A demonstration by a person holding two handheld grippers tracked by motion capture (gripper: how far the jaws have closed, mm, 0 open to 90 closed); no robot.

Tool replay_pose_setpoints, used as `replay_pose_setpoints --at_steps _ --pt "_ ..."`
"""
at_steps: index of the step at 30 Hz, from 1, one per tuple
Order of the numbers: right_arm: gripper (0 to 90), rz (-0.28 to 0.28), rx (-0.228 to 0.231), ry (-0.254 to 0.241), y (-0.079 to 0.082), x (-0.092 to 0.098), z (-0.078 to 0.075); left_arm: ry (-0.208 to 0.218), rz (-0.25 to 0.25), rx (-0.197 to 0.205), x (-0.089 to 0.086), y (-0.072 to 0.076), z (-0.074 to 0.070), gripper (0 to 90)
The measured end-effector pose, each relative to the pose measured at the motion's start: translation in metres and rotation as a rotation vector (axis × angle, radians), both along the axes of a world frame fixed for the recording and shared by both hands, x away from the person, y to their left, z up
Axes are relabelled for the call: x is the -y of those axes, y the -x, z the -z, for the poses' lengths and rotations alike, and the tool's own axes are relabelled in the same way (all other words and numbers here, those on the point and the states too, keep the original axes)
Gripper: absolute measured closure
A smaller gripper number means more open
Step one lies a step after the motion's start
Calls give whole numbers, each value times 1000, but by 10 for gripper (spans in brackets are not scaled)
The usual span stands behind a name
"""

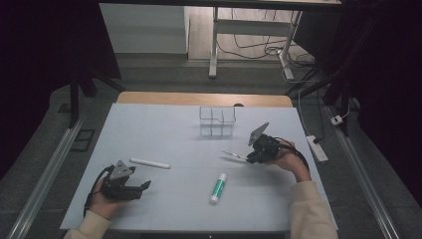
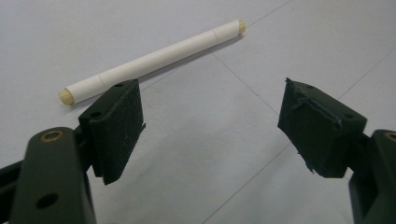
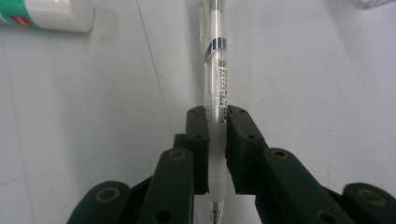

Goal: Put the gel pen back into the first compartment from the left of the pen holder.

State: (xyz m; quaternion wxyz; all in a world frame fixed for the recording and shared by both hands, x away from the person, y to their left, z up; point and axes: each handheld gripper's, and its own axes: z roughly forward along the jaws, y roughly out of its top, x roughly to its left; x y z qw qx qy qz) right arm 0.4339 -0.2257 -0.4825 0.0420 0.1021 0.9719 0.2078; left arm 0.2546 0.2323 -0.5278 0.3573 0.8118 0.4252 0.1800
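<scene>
My right gripper (image 3: 216,116) is shut on a clear pen (image 3: 216,79), which runs straight out between the jaws; in the high view this gripper (image 1: 253,157) sits right of centre with the pen (image 1: 234,155) poking left. My left gripper (image 2: 210,126) stands open near the table's front left (image 1: 144,186), nothing between its jaws. A white marker (image 2: 154,58) lies just beyond its jaws, seen from above as the white marker (image 1: 150,163). A green-and-white glue stick (image 1: 218,187) lies front centre; its end, the glue stick (image 3: 44,14), shows beside the pen.
A clear compartmented holder (image 1: 217,121) stands at the back middle of the white table sheet (image 1: 164,129). A power strip (image 1: 317,148) lies on the floor off the right edge. Desk legs and cables sit beyond the far edge.
</scene>
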Motion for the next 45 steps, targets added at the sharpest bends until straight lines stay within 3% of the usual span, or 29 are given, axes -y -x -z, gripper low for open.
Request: replay_pose_setpoints --at_steps 9,14,26,37,41,45 --pt "789 96 -6 -128 12 7 -7 -1 5 4 1 1 -1 218" --pt "789 174 -7 -165 20 11 -10 1 6 5 1 1 -1 218" --pt "789 230 34 -215 45 12 -21 0 7 6 2 1 -2 218" --pt "789 202 105 -263 66 5 -31 -1 11 16 4 1 -3 218" --pt "789 177 113 -270 68 -3 -33 5 18 47 5 4 -7 227" --pt "789 155 109 -268 71 -10 -33 0 30 51 8 4 -8 227"
